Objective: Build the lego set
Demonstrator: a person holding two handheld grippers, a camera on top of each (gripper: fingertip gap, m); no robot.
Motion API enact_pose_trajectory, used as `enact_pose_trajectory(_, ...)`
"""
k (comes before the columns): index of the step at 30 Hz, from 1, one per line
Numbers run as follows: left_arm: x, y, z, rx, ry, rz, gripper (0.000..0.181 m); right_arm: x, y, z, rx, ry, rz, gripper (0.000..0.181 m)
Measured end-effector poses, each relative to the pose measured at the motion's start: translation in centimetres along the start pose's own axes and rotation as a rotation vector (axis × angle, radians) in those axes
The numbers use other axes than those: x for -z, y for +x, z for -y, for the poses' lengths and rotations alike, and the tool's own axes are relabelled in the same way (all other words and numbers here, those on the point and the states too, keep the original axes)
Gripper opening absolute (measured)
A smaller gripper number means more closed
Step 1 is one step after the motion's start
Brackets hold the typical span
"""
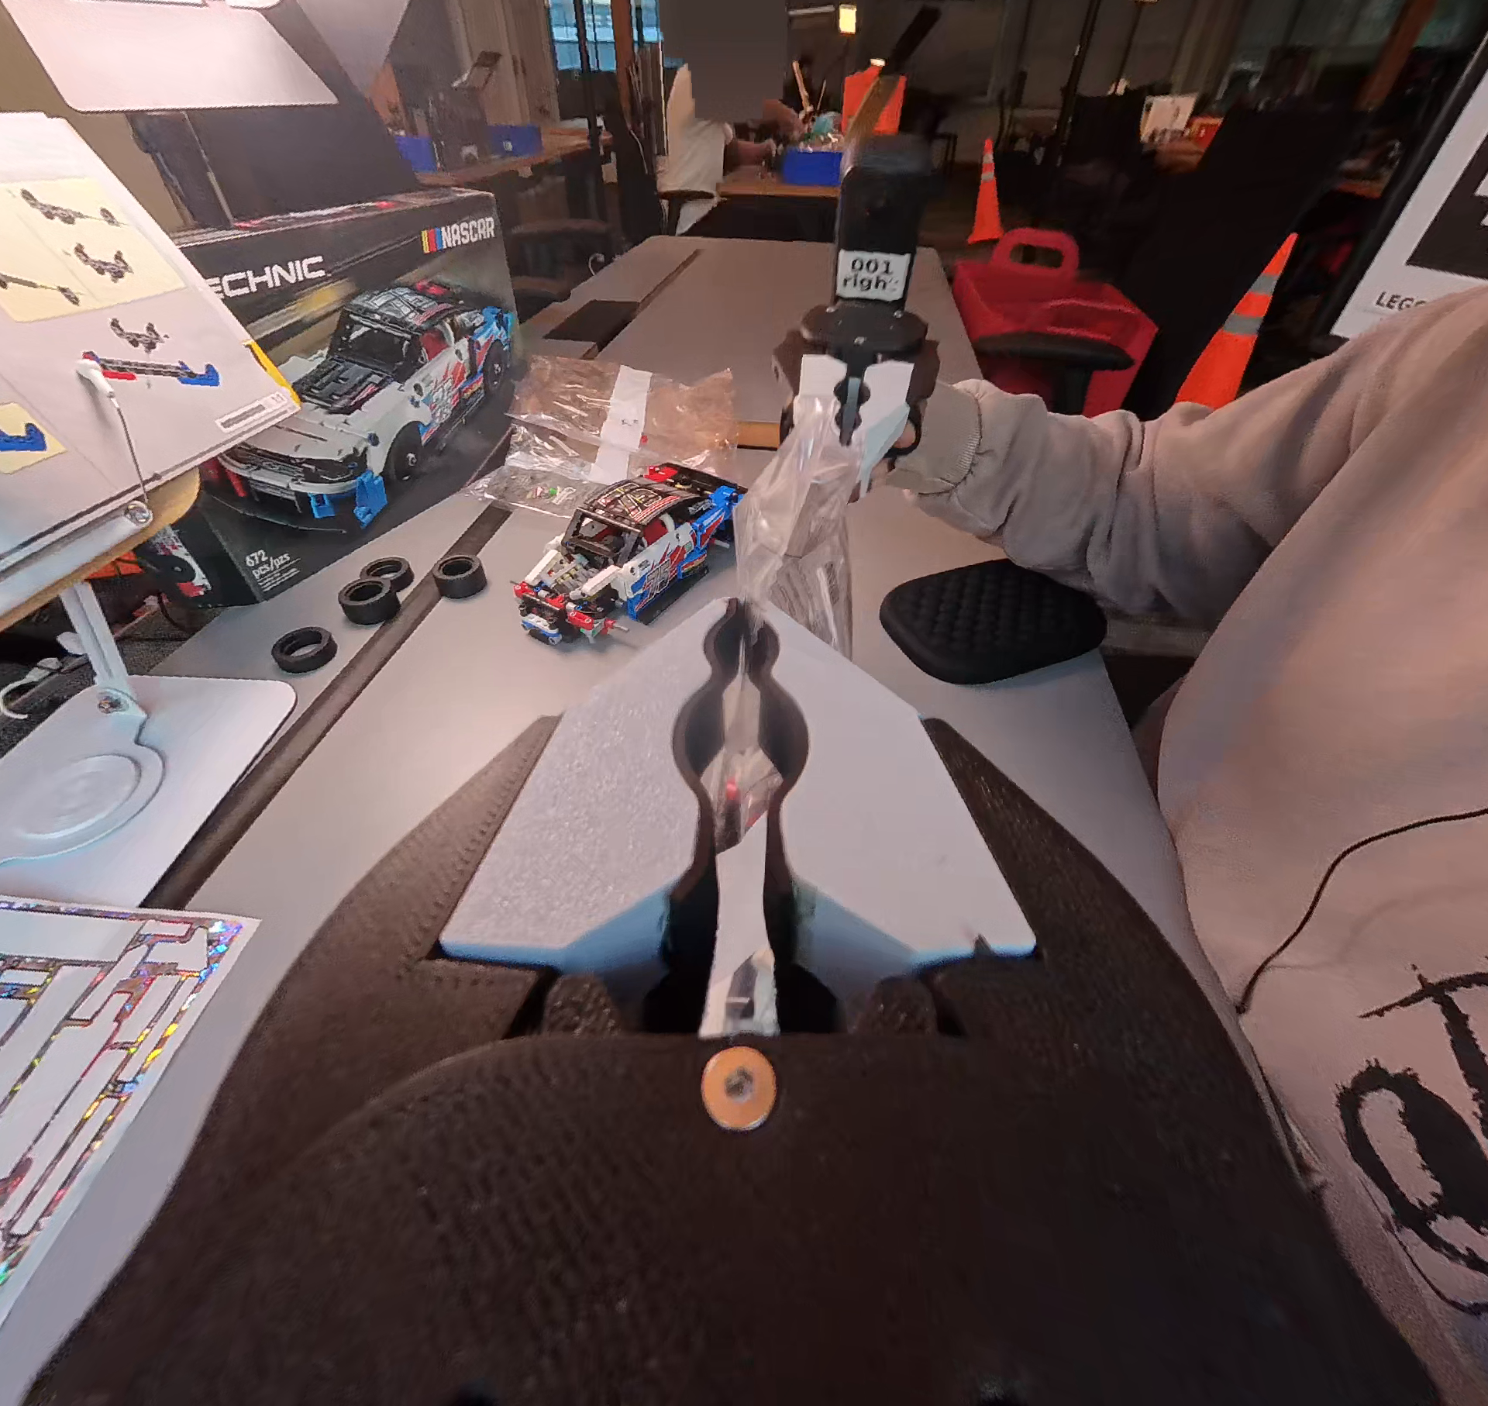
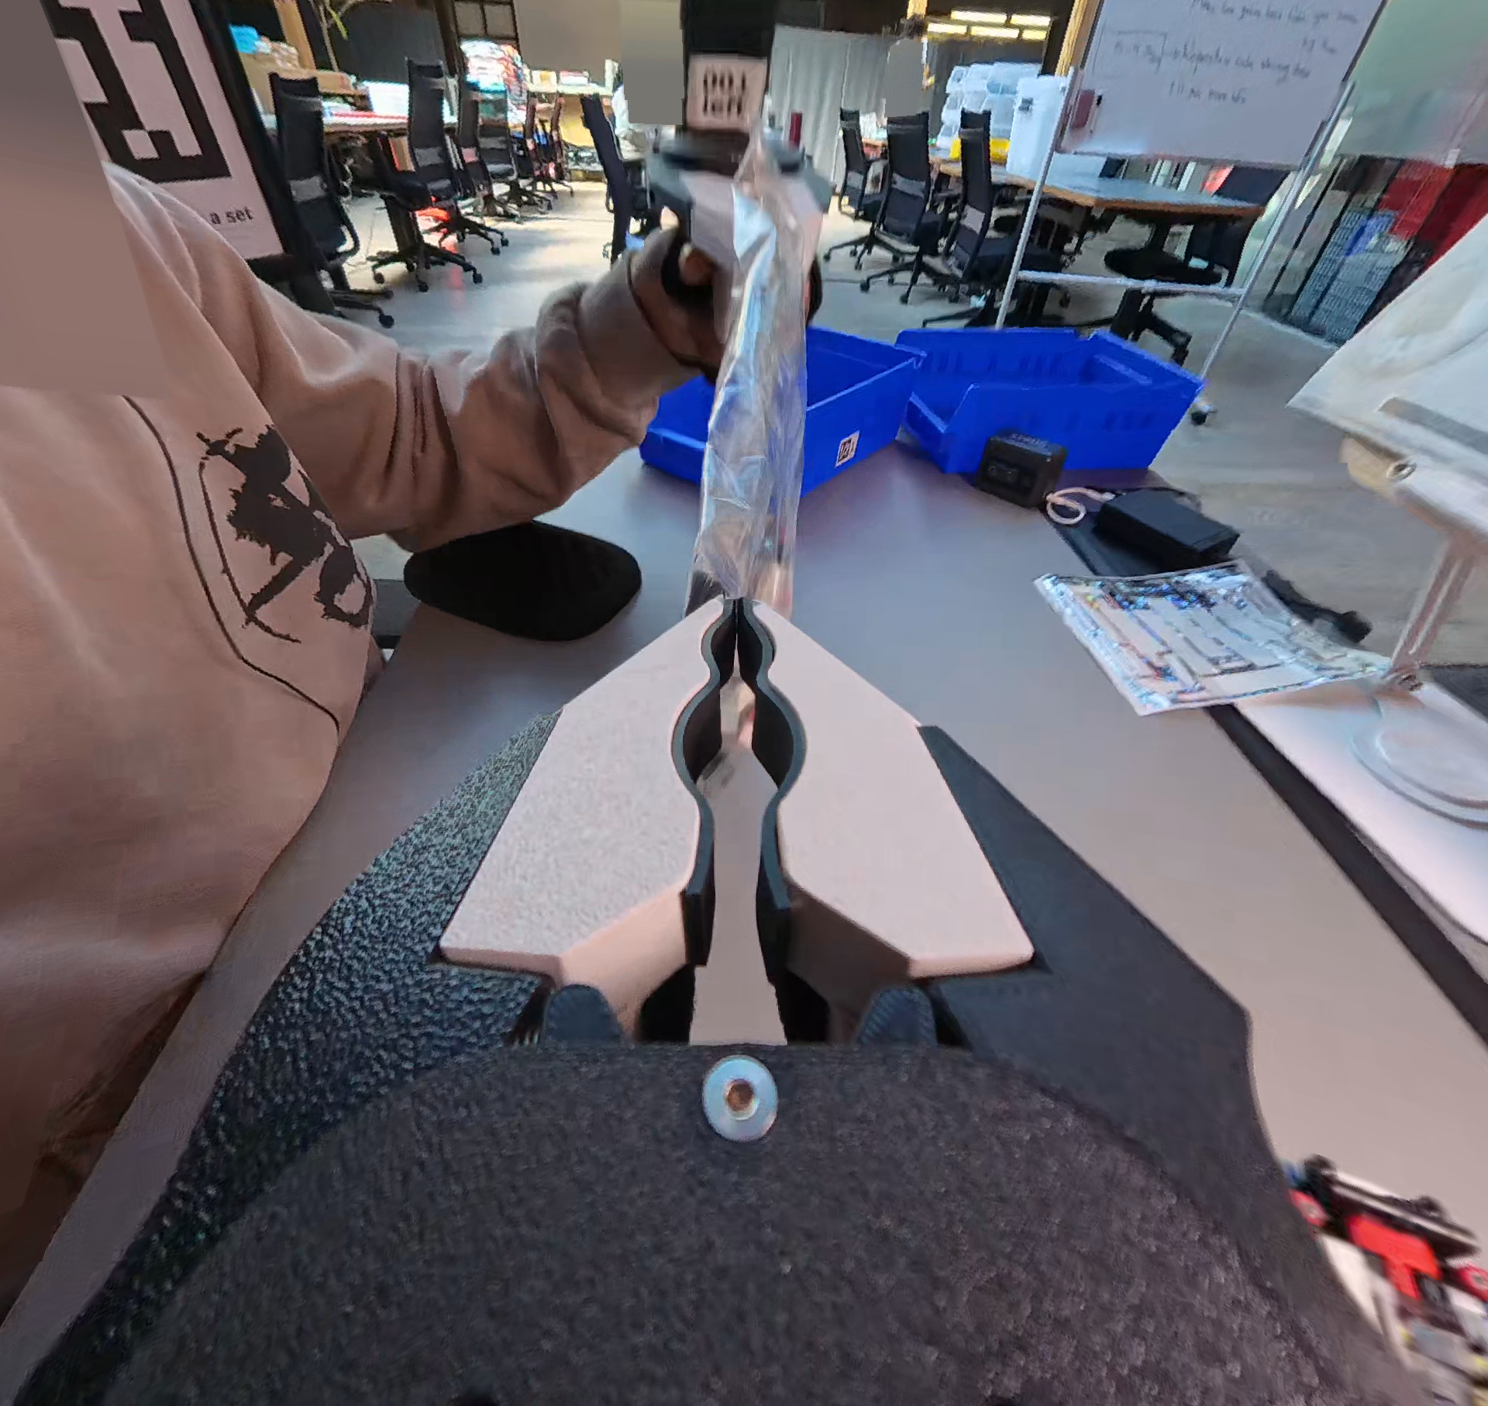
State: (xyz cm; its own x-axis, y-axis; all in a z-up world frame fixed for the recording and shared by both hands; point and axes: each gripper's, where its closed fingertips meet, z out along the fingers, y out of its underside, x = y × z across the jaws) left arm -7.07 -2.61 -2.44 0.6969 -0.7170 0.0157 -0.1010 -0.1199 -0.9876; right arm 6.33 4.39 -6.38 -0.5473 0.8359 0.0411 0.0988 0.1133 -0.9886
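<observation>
A clear plastic parts bag (image 1: 797,514) is stretched in the air between my two grippers. My left gripper (image 1: 741,610) is shut on one end of it, and small pieces in the bag show between the fingers. My right gripper (image 2: 737,606) is shut on the other end of the bag (image 2: 757,417). Each gripper also shows in the other's view: the right one (image 1: 853,417), the left one (image 2: 741,216). The partly built white, blue and red lego car (image 1: 636,554) stands on the grey table beyond the bag, without tyres. Several black tyres (image 1: 374,598) lie to its left.
The set's box (image 1: 346,369) and an instruction booklet on a stand (image 1: 121,304) are at the left. More bags (image 1: 620,417) lie behind the car. A sticker sheet (image 2: 1192,634), a black pad (image 2: 523,578) and blue bins (image 2: 1047,393) are on the table. Spacing between my two grippers at the tips: around 15 cm.
</observation>
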Motion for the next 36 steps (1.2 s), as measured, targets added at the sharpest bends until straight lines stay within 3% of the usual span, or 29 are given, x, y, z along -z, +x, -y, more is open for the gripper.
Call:
enact_pose_trajectory(4, -0.4, 1.6, 2.1, -0.057, -0.140, -0.036, 0.000, -2.8, -1.7, -4.1, -0.191, 0.027, 0.093, 0.000)
enact_pose_trajectory(7, -2.1, 1.4, -0.2, -0.088, -0.353, -0.016, 0.000, -4.6, -2.4, -8.6, -0.239, -0.066, 0.079, 0.000)
enact_pose_trajectory(8, -2.7, 1.4, -1.3, -0.076, -0.395, -0.024, 0.000, -4.6, -2.4, -9.7, -0.206, -0.122, 0.058, 0.006)
enact_pose_trajectory(9, -3.2, 1.3, -1.9, -0.045, -0.402, -0.038, 0.000, -4.3, -2.3, -10.3, -0.175, -0.171, 0.038, 0.027)
enact_pose_trajectory(11, -3.9, 1.0, -2.3, 0.003, -0.371, -0.053, 0.000, -3.8, -2.9, -9.7, -0.139, -0.214, 0.048, 0.066)
enact_pose_trajectory(14, -5.1, 0.3, -2.8, 0.017, -0.354, -0.049, 0.000, -3.7, -3.5, -7.7, -0.008, -0.289, 0.041, 0.099)
enact_pose_trajectory(17, -6.0, -0.4, -3.2, 0.028, -0.347, -0.036, 0.000, -3.0, -6.7, -5.0, -0.020, -0.312, 0.199, 0.100)
enact_pose_trajectory(20, -6.2, -0.7, -3.7, 0.064, -0.327, -0.046, 0.000, -1.9, -7.6, -3.6, -0.030, -0.290, 0.253, 0.100)
enact_pose_trajectory(23, -6.5, -0.5, -4.6, 0.088, -0.337, -0.067, 0.000, -0.7, -7.6, -0.4, -0.071, -0.137, 0.282, 0.097)
enact_pose_trajectory(26, -7.2, -0.1, -5.4, 0.106, -0.365, -0.092, 0.000, -0.9, -3.5, 3.0, -0.120, 0.000, 0.073, 0.080)
enact_pose_trajectory(28, -8.1, 0.2, -5.9, 0.106, -0.393, -0.096, 0.000, -2.4, -1.9, 3.7, -0.230, 0.013, -0.009, 0.076)
enact_pose_trajectory(32, -9.7, 1.2, -6.8, 0.099, -0.428, -0.135, 0.000, -6.1, 0.4, -1.3, -0.281, -0.240, -0.173, 0.061)
enact_pose_trajectory(35, -9.1, 1.0, -7.3, 0.109, -0.414, -0.150, 0.000, -6.0, 0.6, -2.9, -0.397, -0.208, -0.089, 0.004)
enact_pose_trajectory(36, -8.5, 1.4, -6.7, 0.151, -0.357, -0.198, 0.000, -5.3, 1.0, -3.2, -0.409, -0.155, -0.076, 0.000)
